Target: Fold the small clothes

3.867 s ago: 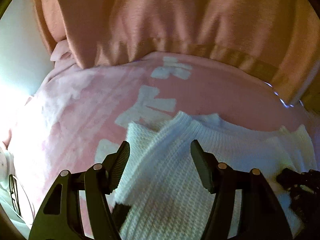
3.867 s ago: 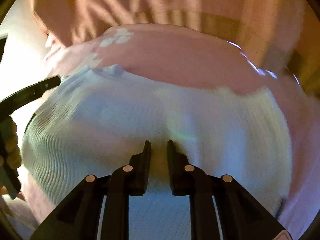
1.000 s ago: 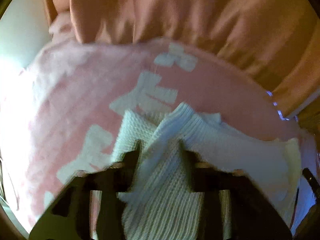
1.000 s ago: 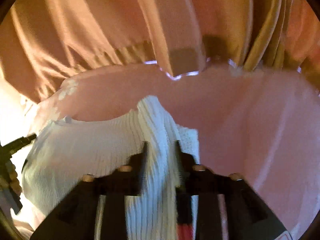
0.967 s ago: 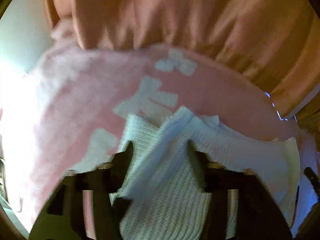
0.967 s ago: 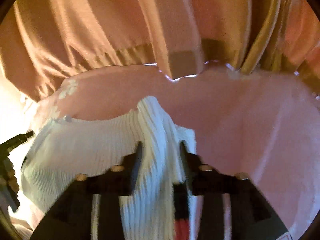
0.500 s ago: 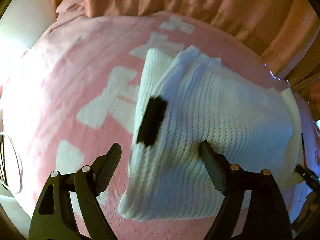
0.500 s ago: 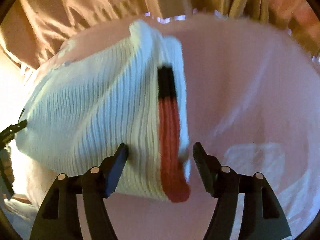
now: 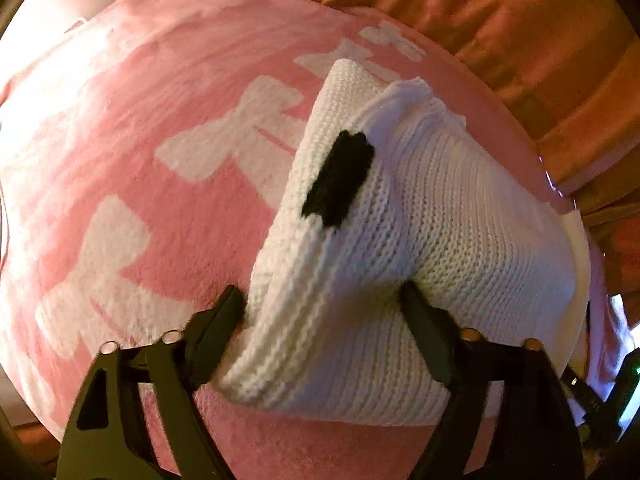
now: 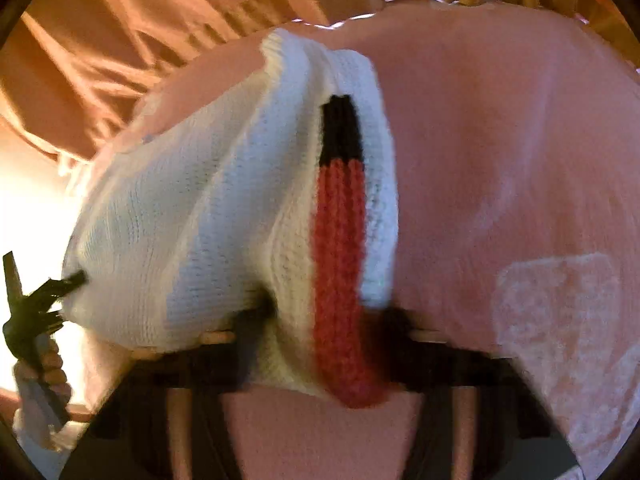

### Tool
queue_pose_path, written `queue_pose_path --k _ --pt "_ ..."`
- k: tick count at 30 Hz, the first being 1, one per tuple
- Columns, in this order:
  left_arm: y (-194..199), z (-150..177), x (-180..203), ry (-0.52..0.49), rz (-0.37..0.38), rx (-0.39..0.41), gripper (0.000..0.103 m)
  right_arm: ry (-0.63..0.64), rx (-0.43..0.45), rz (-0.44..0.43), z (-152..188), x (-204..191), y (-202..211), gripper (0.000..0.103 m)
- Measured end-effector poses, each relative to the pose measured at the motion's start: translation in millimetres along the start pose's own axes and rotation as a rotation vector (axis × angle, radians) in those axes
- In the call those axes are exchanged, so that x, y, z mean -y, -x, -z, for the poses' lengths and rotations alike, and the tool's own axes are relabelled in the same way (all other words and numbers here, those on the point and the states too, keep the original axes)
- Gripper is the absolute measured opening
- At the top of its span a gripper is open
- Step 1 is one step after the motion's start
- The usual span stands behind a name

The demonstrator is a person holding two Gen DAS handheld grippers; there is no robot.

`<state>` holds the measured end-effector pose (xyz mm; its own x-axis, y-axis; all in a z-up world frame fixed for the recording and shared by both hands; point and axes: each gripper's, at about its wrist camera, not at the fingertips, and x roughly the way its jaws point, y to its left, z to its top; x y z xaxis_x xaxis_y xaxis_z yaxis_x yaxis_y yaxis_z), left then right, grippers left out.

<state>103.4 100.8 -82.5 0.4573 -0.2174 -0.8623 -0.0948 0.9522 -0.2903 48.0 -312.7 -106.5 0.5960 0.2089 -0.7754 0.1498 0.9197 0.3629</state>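
So both tongs have just been closing: the left tongs (image 9: 320, 320) pinch the near left corner of the white knit sweater (image 9: 440, 216), right tongs (image 10: 320, 320) pinch its red-striped near right corner, sweater bunched on the pink bow-print blanket (image 9: 160, 208).

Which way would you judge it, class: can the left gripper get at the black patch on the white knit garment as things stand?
Probably yes. The black patch lies uncovered on top of the white knit garment, just ahead of the left gripper, whose jaws have just been closing around the garment's near fold.
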Motion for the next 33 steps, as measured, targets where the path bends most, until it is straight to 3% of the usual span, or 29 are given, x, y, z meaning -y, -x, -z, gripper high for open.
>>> queue_pose_path --k 1,2,3,8,10,13,16,17,19,20,22,23,24,26,29,33 --pt "0 1 3 -0.029 -0.004 0.000 0.052 -0.011 0.002 -0.016 1 0 2 0.019" --pt "2 0 5 -0.058 0.037 -0.013 0.021 -0.002 0.014 -0.010 1 -3 6 0.018" --pt "6 -2 4 -0.053 0.087 -0.036 0.019 0.025 0.037 -0.002 1 -8 15 0.017" --pt "62 7 2 -0.054 0.200 0.000 0.017 0.070 0.154 -0.061 12 -21 93 0.015" --pt "79 19 1 -0.088 0.207 -0.008 0.017 0.067 0.168 -0.040 37 -14 122 0.015" --pt "85 61 -10 -0.140 0.159 -0.080 0.018 0.017 0.095 -0.020 72 7 126 0.017" --pt "59 93 -20 -0.157 0.057 -0.183 0.024 -0.037 -0.079 0.104 114 39 90 0.022" --pt "50 102 -21 -0.175 -0.001 -0.203 0.028 -0.061 -0.098 0.149 118 45 85 0.025" --pt "57 100 -17 -0.170 -0.025 -0.166 0.031 -0.114 -0.061 0.118 115 51 95 0.028" --pt "69 92 -13 -0.158 -0.024 -0.123 0.034 -0.112 0.012 0.129 106 49 112 0.028" --pt "93 77 -4 -0.158 -0.019 -0.017 0.048 -0.055 0.117 0.212 89 39 137 0.044" --pt "108 66 5 -0.176 -0.015 0.059 0.060 0.002 0.163 0.231 75 28 147 0.050" --pt "116 59 14 -0.204 -0.013 0.107 0.070 0.052 0.185 0.222 62 18 151 0.057" --pt "119 39 38 -0.285 -0.031 0.182 0.078 0.143 0.192 0.195 39 -2 145 0.059" --pt "90 17 70 -0.403 -0.072 0.196 0.082 0.268 0.163 0.227 8 -23 113 0.062" --pt "33 -7 80 -0.409 -0.150 0.133 0.081 0.364 0.101 0.285 -16 -41 56 0.061"
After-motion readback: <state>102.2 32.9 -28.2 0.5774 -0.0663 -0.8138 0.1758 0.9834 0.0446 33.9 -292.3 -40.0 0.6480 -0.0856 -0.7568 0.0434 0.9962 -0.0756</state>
